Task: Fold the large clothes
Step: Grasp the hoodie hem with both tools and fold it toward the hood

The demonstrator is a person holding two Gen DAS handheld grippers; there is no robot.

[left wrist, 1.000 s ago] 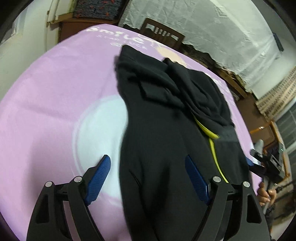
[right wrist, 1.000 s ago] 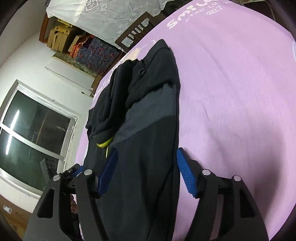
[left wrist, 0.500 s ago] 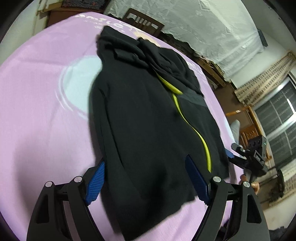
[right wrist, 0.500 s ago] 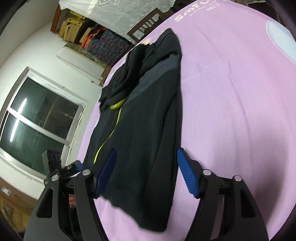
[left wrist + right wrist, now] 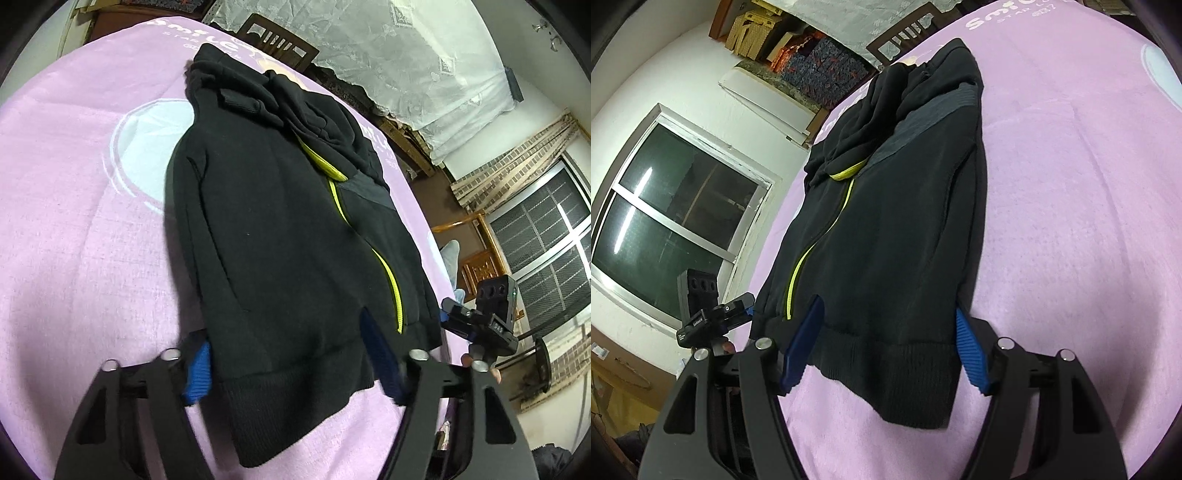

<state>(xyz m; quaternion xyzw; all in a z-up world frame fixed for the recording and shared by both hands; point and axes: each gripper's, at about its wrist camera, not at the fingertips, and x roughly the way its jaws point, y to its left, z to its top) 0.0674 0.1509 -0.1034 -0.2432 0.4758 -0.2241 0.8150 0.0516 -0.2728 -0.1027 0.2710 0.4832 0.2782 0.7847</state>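
A black zip hoodie (image 5: 273, 229) with a yellow-green zipper lies flat on a pink blanket (image 5: 74, 240), sleeves folded in, hood bunched at the far end. It also shows in the right wrist view (image 5: 886, 240). My left gripper (image 5: 291, 365) is open, its blue pads either side of the ribbed hem's left part. My right gripper (image 5: 886, 350) is open, its pads either side of the hem's right part. The left gripper appears in the right wrist view (image 5: 713, 317), the right gripper in the left wrist view (image 5: 480, 325).
The pink blanket (image 5: 1071, 221) has white print at its far end. A wooden chair (image 5: 277, 40) stands beyond it, with a lace curtain (image 5: 406, 55) behind. Dark windows (image 5: 665, 221) lie to the side, shelves with boxes (image 5: 783, 40) above.
Both grippers have pulled back along the hoodie from its middle to the hem. The whole garment now shows, with its ribbed hem between the pads.
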